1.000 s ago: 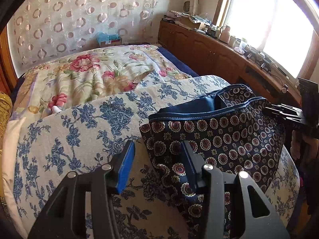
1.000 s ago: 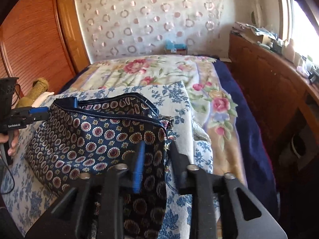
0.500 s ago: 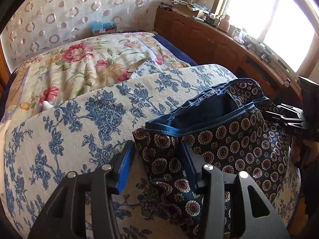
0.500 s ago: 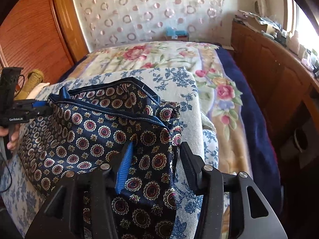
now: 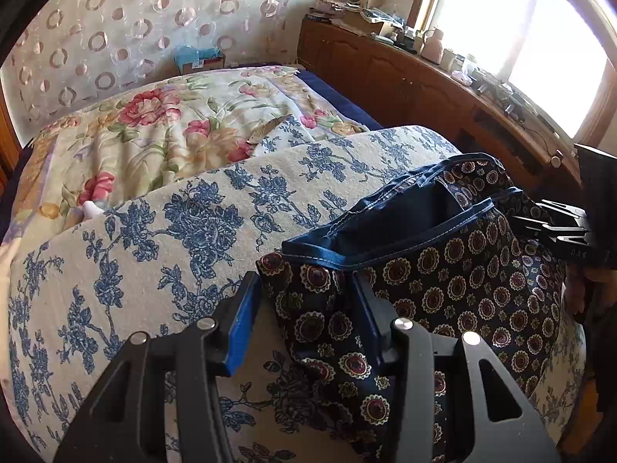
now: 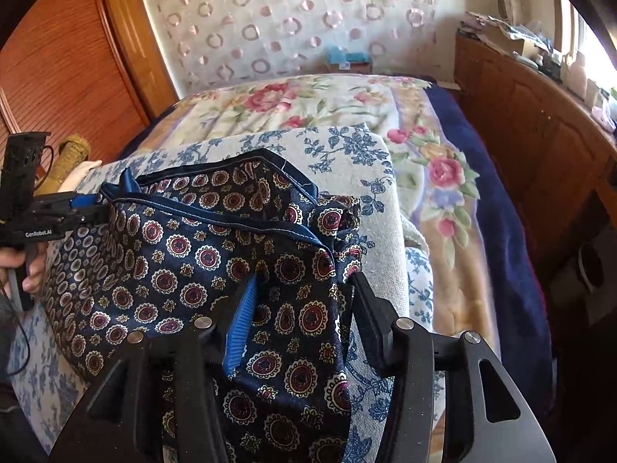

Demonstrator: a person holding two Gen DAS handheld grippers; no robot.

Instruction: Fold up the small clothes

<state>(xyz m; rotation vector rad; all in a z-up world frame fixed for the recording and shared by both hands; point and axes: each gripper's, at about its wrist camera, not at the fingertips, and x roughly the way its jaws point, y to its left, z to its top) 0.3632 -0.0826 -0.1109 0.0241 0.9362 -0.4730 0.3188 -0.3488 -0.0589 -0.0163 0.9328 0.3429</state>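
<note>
Garment: the patterned shorts (image 5: 455,281), dark blue with medallion print, lie on the blue-floral blanket (image 5: 162,231), waistband gaping open and facing the far end of that blanket.
Left gripper (image 5: 304,332): spread wide at the shorts' left corner; cloth lies between its blue pads, but nothing is pinched.
Right gripper (image 6: 300,312): likewise spread over the shorts' right corner, cloth draped between the fingers and not clamped.
Change, right side: one second ago its fingers stood close together on the fabric; half a second ago they had opened, and they remain open.
Change, left side: its spread has not altered across the second, yet the waistband has sunk lower and opened out toward the blanket.
Meaning: the shorts appear to have been released and laid down flat across the blanket, so the spreading step looks finished.
Judged next: a fresh hold on one side, then a fold across the middle.
Risk: the slack waistband may bunch.
</note>
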